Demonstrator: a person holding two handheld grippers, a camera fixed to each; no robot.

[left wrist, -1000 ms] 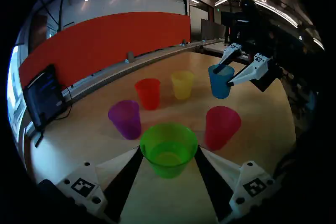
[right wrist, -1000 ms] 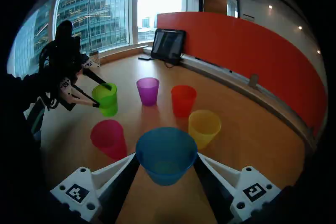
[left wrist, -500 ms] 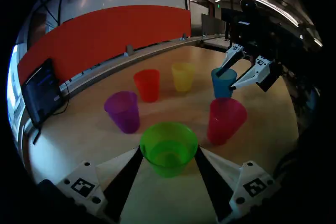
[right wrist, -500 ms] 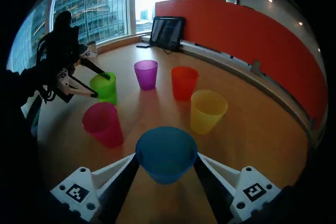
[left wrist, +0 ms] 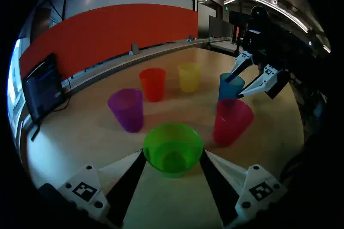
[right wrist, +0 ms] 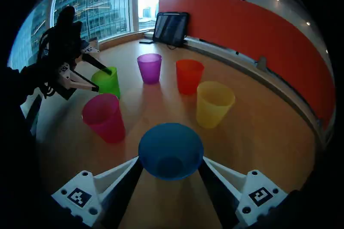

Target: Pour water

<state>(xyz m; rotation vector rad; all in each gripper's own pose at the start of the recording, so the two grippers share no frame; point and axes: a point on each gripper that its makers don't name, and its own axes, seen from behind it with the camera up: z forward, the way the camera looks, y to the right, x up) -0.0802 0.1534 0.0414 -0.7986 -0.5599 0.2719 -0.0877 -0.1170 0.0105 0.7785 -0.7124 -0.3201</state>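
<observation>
Text: none can be read in either view.
Markers (left wrist: 84, 190): black-and-white squares on the fingers of the left gripper (left wrist: 173, 154) and the right gripper (right wrist: 170, 162); block patterns, not letters or digits.
Cups: the green cup (left wrist: 173, 162) and the blue cup (right wrist: 170, 149) have plain walls, as do the other cups on the table (right wrist: 258, 143).
Screen (left wrist: 43, 91): too dark and small to tell.
</observation>
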